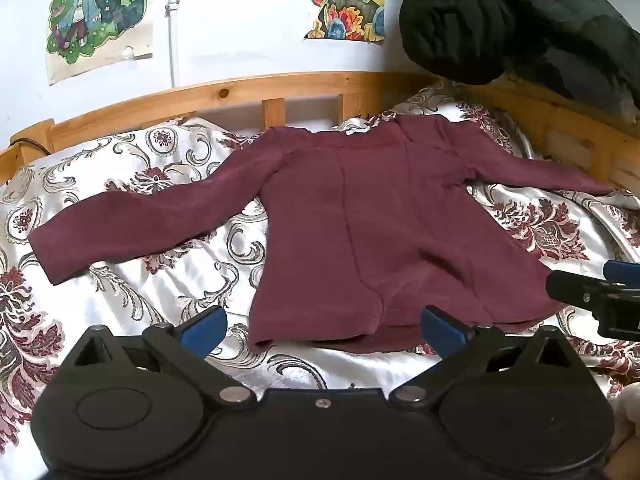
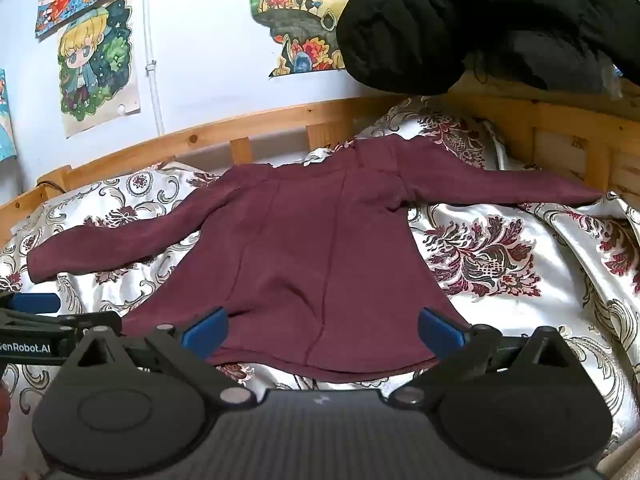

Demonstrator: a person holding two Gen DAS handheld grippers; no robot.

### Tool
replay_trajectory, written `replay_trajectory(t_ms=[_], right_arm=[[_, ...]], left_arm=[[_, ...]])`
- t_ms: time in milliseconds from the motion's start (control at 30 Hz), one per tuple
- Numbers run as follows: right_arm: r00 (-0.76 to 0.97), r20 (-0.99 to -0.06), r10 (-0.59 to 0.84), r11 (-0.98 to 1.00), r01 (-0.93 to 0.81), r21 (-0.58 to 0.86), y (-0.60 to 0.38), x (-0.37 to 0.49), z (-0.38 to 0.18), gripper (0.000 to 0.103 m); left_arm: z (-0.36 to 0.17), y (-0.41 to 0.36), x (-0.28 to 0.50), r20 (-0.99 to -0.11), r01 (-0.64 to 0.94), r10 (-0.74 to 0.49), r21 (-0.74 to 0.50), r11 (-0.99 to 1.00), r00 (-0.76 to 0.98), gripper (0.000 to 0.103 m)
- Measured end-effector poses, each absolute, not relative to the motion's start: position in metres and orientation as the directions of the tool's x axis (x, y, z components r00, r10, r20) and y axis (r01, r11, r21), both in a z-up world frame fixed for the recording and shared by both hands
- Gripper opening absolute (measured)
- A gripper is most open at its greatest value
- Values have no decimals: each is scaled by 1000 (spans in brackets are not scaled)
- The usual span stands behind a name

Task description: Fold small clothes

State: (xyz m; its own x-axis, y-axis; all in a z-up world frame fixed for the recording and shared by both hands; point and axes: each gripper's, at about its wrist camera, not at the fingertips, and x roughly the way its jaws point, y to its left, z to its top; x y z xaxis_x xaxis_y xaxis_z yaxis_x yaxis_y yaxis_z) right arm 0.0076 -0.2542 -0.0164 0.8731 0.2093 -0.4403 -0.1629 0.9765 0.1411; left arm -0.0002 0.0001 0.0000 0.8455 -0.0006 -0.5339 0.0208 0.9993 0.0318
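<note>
Top (image 1: 360, 220): lying flat on bed (image 1: 140, 292), hem nearest, collar farthest, sleeves running crosswise. Left gripper (image 1: 322, 322) and right gripper (image 2: 323, 326): jaws standing wide apart, empty, hovering just short of hem corners.

Maroon long-sleeved top (image 1: 360, 216), spread flat, sleeves outstretched, on bed

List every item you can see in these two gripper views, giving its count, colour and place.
Shirt: one, maroon, long-sleeved, spread flat on the bedspread, sleeves out.
Bedspread: one, white with dark red floral pattern, covering the bed.
Bed rail: one, light wood, behind the shirt.
Posters: several, multicoloured, on the white wall.
Dark jacket: one, black, upper right over the bed frame.
Left gripper: one, black with blue pads, open, at the hem.
Right gripper: one, same colours, open, at the hem.
</note>
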Motion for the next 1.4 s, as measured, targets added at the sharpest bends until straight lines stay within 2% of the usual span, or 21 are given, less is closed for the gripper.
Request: replay_trajectory(t_ms=[1400], right_arm=[[879,-425,215,973,-156,170,-258,5,-14,103]], left_arm=[[-1,-1,1,-551,33,-6,40,999,834,102]])
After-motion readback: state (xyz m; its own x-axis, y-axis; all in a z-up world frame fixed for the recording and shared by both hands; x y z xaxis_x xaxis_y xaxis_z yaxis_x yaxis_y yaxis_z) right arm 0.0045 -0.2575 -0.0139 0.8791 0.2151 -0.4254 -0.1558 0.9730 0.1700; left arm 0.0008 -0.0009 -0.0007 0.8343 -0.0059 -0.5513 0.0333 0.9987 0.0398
